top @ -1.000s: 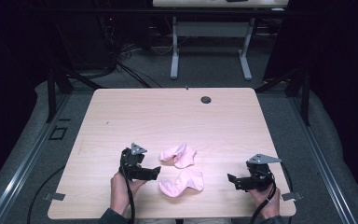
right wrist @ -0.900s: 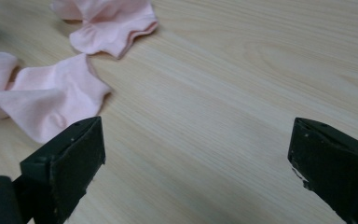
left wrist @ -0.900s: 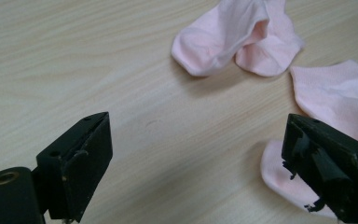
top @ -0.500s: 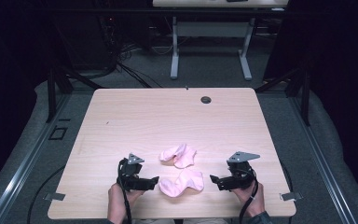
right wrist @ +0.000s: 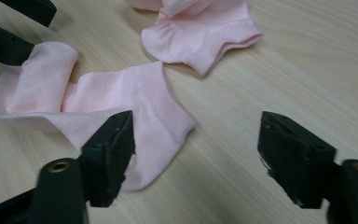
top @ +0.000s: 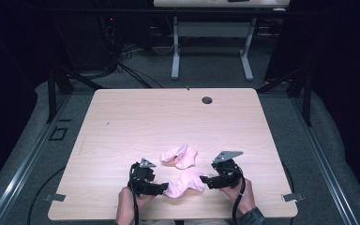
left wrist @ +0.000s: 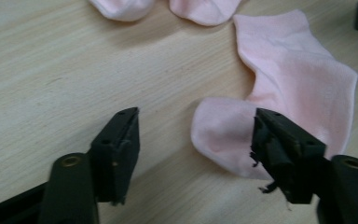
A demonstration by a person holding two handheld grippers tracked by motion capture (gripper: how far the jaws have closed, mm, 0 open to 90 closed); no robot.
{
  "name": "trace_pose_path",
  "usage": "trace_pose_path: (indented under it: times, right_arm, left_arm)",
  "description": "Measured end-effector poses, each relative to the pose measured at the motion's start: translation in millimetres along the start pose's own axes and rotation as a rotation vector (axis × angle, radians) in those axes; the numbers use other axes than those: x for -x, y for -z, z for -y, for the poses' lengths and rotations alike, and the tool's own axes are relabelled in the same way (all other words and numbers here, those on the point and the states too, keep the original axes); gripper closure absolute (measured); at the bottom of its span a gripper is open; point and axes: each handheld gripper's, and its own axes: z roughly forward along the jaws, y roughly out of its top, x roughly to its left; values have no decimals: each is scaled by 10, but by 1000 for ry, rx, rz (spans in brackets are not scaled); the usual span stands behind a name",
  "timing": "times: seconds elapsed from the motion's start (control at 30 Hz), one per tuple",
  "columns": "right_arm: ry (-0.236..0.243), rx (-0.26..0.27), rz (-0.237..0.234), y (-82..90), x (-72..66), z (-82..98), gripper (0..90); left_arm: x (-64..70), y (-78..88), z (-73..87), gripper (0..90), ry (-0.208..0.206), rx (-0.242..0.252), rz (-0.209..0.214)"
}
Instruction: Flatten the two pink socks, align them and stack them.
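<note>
Near sock [top: 185, 183]: light, limp knit, will sag between grips.
Left gripper [left wrist: 196, 135] and right gripper [right wrist: 198, 149] unclenched, jaws just been closing, each straddling a sock end; pinch there.

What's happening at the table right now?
A person holds a gripper in each hand at the two ends of the near sock. The left gripper and the right gripper have just been closing, jaws still apart, each with a sock end between them. The far sock lies untouched.
</note>
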Motion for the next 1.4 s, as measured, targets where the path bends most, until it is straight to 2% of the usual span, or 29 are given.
trace_pose_path:
  times: [0.07, 0.1, 0.17, 0.2, 0.23, 0.27, 0.3, 0.37, 0.43, 0.53, 0.63, 0.7, 0.83, 0.93, 1.0, 1.03, 1.17, 1.2, 1.27, 1.3, 1.4]
  right_arm:
    - [2, -9, -7, -32, -4, -12, 344]
    - [12, -27, -30, -92, -14, -31, 430]
    - [15, -36, -28, -117, -18, -35, 464]
    - [20, -64, -31, -156, -20, -36, 523]
    - [20, -64, -31, -156, -20, -36, 523]
    - [18, -63, -33, -172, -25, -31, 550]
    - [26, -78, -28, -189, -32, -25, 594]
    - [25, -81, -25, -197, -43, -22, 623]
    - [35, -91, -10, -215, -62, -12, 693]
    - [36, -93, 0, -217, -75, -12, 746]
    - [37, -87, -8, -220, -82, -1, 812]
    - [40, -83, -10, -218, -91, 11, 830]
    - [32, -69, -11, -218, -101, 27, 847]
    - [27, -51, -5, -189, -110, 36, 850]
    - [27, -32, -3, -148, -116, 40, 850]
    - [27, -32, -3, -148, -116, 40, 850]
    - [11, 23, 28, 42, -124, 50, 849]
    - [4, 33, 41, 82, -131, 57, 849]
    - [1, 39, 49, 118, -131, 63, 849]
    - [-10, 50, 67, 181, -140, 80, 848]
    - [-24, 67, 74, 220, -156, 99, 846]
  left_arm:
    - [13, -7, 0, 410, -7, -5, 4]
    - [35, -23, 4, 440, -12, -15, 1]
    - [43, -31, 8, 486, -15, -20, 5]
    - [62, -45, 23, 516, -20, -19, 4]
    - [62, -45, 23, 534, -20, -19, 4]
    - [71, -52, 30, 534, -18, -23, 4]
    - [73, -61, 36, 576, -28, -26, 1]
    - [90, -81, 52, 592, -26, -26, 2]
    - [104, -83, 59, 645, -47, -27, -5]
    - [115, -88, 64, 690, -56, -26, -9]
    - [146, -97, 75, 769, -83, -22, -29]
    - [170, -106, 84, 823, -101, -17, -47]
    - [190, -111, 95, 891, -127, -7, -47]
    - [185, -99, 94, 896, -132, 2, -53]
    - [166, -39, 80, 897, -131, 34, -50]
    - [166, -39, 80, 897, -131, 34, -50]
    - [158, 101, 29, 898, -139, 94, -70]
    - [151, 128, 17, 899, -149, 101, -76]
    - [146, 148, 7, 899, -148, 107, -78]
    - [131, 174, -4, 899, -146, 118, -87]
    - [113, 178, -1, 898, -143, 120, -88]
